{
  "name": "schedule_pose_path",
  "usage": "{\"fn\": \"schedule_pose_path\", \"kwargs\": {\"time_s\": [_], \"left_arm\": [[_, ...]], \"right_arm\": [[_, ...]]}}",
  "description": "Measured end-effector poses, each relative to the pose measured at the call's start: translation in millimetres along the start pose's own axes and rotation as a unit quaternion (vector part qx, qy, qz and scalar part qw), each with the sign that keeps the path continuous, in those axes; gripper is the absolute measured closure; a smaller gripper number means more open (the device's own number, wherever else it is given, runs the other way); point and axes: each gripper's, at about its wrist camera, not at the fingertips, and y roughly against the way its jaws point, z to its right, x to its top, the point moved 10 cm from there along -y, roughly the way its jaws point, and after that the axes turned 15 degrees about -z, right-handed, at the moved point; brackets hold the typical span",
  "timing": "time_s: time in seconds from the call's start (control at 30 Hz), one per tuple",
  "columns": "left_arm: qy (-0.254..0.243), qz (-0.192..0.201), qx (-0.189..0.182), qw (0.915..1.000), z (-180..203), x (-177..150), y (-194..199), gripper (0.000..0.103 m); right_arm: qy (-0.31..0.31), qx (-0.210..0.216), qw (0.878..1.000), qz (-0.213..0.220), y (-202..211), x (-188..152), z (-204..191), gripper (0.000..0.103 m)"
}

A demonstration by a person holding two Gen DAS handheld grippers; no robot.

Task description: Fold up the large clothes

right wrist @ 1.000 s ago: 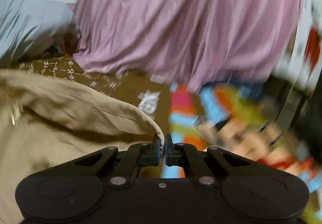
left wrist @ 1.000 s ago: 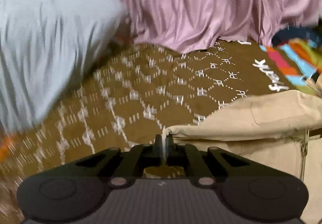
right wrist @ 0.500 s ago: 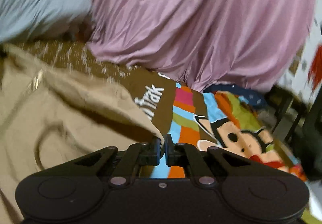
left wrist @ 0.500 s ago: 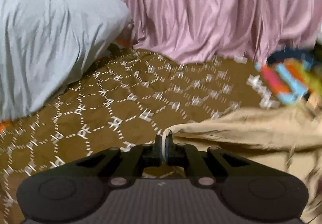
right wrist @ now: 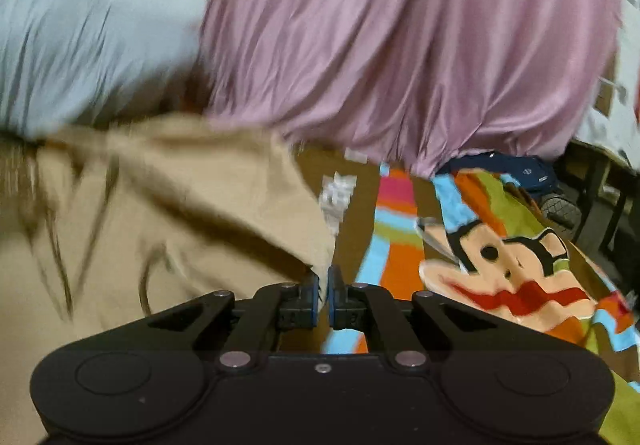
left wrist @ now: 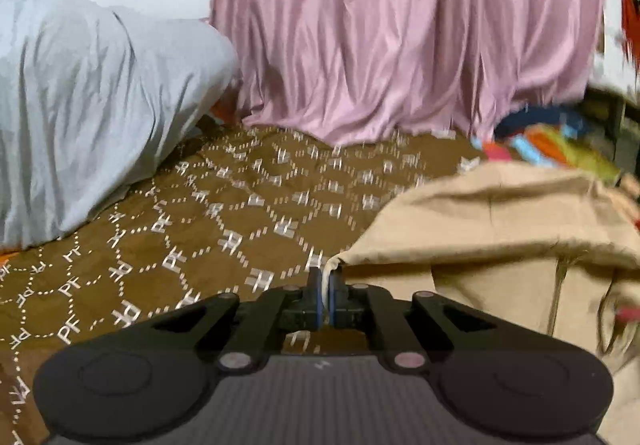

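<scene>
A large tan garment (left wrist: 500, 229) lies on a brown patterned bedspread (left wrist: 224, 229). My left gripper (left wrist: 325, 285) is shut on the garment's left corner; the cloth stretches off to the right. In the right wrist view the same tan garment (right wrist: 152, 229) spreads to the left, and my right gripper (right wrist: 323, 285) is shut with the garment's right corner at its tips. The cloth between the grippers is bunched and blurred.
A pink draped cloth (left wrist: 400, 33) stands at the back and a grey-blue bundle (left wrist: 80, 109) at the left. A colourful monkey-print blanket (right wrist: 500, 265) lies right of the garment. Dark furniture legs (right wrist: 600, 197) stand far right.
Both grippers have moved with the garment held; the tan cloth has shifted and lifted into a higher fold. The right view has swung left, so more tan cloth fills it.
</scene>
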Motion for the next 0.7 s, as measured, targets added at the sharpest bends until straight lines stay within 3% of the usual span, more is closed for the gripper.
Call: {"fn": "schedule_pose_path", "kwargs": {"time_s": [0.17,0.33,0.43,0.6,0.63,0.7], "left_arm": [[-0.053,-0.027,0.054,0.9968,17,-16,-28,0.099],[-0.077,-0.054,0.056,0.994,25,-27,-48,0.099],[-0.092,-0.061,0.06,0.9921,29,-33,-50,0.099],[-0.093,-0.064,0.043,0.9927,26,-36,-49,0.099],[-0.094,-0.062,0.041,0.9928,25,-37,-49,0.099],[-0.091,-0.059,0.032,0.9936,24,-38,-47,0.099]], "right_arm": [[0.059,-0.025,0.997,-0.049,-38,-28,-19,0.1],[0.059,-0.032,0.995,-0.072,-64,-29,-18,0.099],[0.051,-0.013,0.995,-0.088,-70,-28,-16,0.096],[-0.029,0.052,0.996,-0.071,-46,-9,9,0.06],[-0.048,0.068,0.995,-0.063,-38,0,15,0.056],[-0.072,0.077,0.993,-0.044,-26,22,28,0.036]]}}
